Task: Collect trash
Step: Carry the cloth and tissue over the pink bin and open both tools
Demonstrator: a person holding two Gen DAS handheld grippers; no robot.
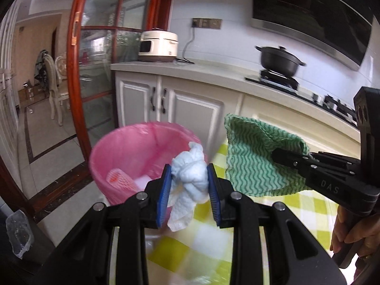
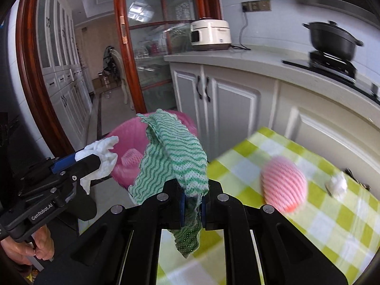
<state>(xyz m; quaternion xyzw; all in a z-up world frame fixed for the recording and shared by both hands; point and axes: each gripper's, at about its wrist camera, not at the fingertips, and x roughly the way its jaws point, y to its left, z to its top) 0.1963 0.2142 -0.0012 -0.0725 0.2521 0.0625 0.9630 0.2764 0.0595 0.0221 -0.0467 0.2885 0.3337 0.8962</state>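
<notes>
The pink-lined bin (image 1: 144,156) is what both my loads are heading for, and it sits on the floor just past the near edge of the table (image 1: 315,204), ahead of and below both claws. My left gripper (image 1: 190,185) is clenched on a crumpled white paper towel (image 1: 190,175), its blue pads pressing the wad from either side, with a loose tail drooping beneath. Through the left wrist camera the bin's open mouth lies directly ahead and slightly left of that wad, so I judge the left hand the nearer of the two and the one with the straighter drop.

My right gripper (image 2: 192,204) is clamped tight on a green wavy-striped cloth (image 2: 173,156), which bunches up above the jaws and trails below them. Its long axis runs roughly up and down through the grip. From the right wrist camera the bin (image 2: 133,142) shows mostly behind the cloth and off to the left, so this hand would need to carry further leftwards before letting go, or the dangling end may catch the rim.

Inside the bin I can see a pink foam fruit net (image 1: 118,178) and something pale beside it. On the checked tablecloth to the right a second pink foam net (image 2: 282,185) and a small white wad (image 2: 338,185) are not yet collected. Both views are blurred, so fine clearances I cannot judge
</notes>
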